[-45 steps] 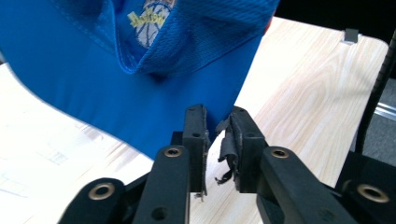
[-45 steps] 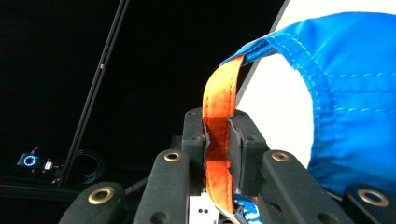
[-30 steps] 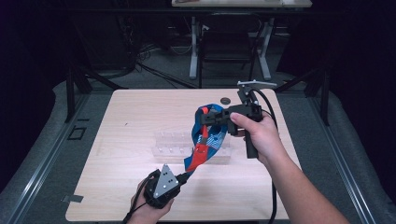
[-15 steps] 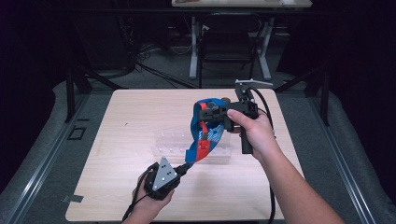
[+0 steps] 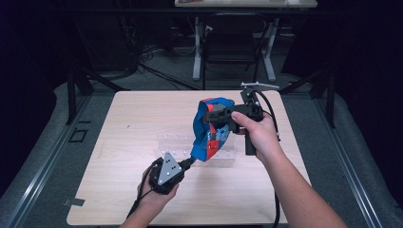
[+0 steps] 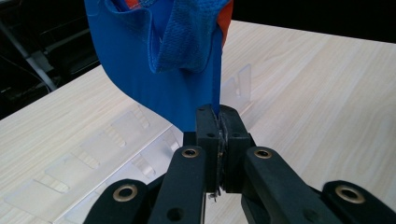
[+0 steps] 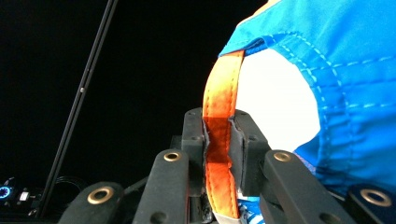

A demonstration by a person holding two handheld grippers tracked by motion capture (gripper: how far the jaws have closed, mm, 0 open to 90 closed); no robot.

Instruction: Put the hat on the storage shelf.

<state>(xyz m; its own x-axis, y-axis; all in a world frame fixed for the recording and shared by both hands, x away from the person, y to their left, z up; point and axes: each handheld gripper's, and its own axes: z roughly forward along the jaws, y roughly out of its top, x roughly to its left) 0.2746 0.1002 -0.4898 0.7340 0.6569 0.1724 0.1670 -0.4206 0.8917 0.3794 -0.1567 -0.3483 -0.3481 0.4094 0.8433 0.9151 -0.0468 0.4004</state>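
Wooden table (image 5: 119,142) lies bare at left; left tongs (image 5: 186,164) pinch cap (image 5: 211,126) brim, right tongs (image 5: 212,115) its orange strap (image 7: 219,140).

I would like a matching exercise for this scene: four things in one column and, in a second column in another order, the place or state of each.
Things:
1. blue and orange fabric cap
2. clear plastic rack
3. left gripper
4. right gripper

Places or states:
A. shut on the cap's orange strap
B. lying on the light wooden table
C. shut on the cap's blue brim
D. held up above the table between both grippers

Pairs: 1-D, 2-B, 3-C, 4-A
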